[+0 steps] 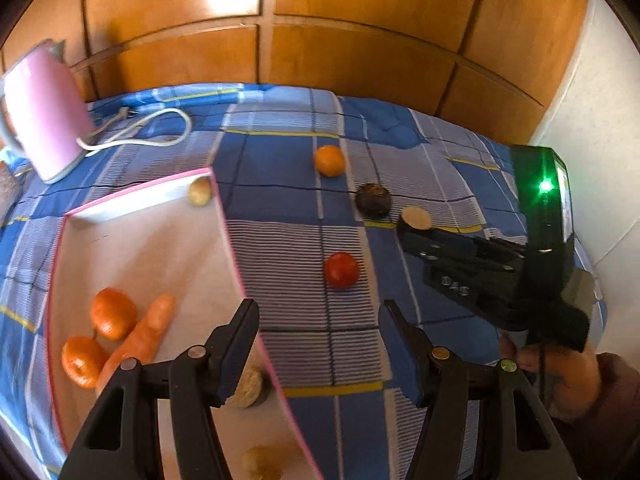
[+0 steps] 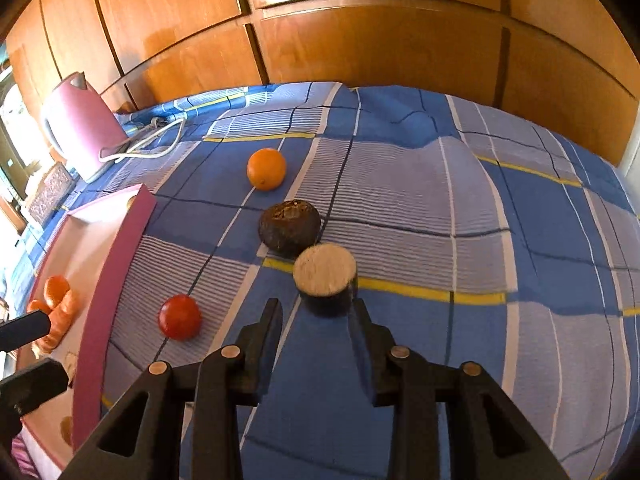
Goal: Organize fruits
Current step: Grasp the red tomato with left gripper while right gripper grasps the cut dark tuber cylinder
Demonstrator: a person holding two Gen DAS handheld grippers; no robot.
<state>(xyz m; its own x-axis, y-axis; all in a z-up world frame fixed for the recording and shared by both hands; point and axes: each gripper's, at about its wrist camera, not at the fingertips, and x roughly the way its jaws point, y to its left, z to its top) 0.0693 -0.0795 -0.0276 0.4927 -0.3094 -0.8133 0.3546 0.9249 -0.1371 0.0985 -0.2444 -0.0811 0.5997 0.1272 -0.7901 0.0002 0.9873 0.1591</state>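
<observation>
The right gripper (image 2: 316, 320) has its jaws parted, nothing pressed, just short of a cut dark fruit half (image 2: 325, 278) on the blue checked bedspread (image 2: 440, 208). The left gripper (image 1: 320, 344) hangs empty and unclenched over the pink-edged tray's (image 1: 236, 264) rim (tangerines (image 1: 113, 313) and a carrot (image 1: 144, 336) inside).

Tray (image 2: 120, 240) left of tomato (image 2: 179, 317), orange (image 2: 266, 169) behind, carrot (image 1: 140, 340) in tray

Blue checked bedspread (image 2: 460, 200): tray (image 1: 236, 264), kettle (image 1: 44, 116), orange (image 2: 266, 169), tomato (image 2: 179, 317).
</observation>
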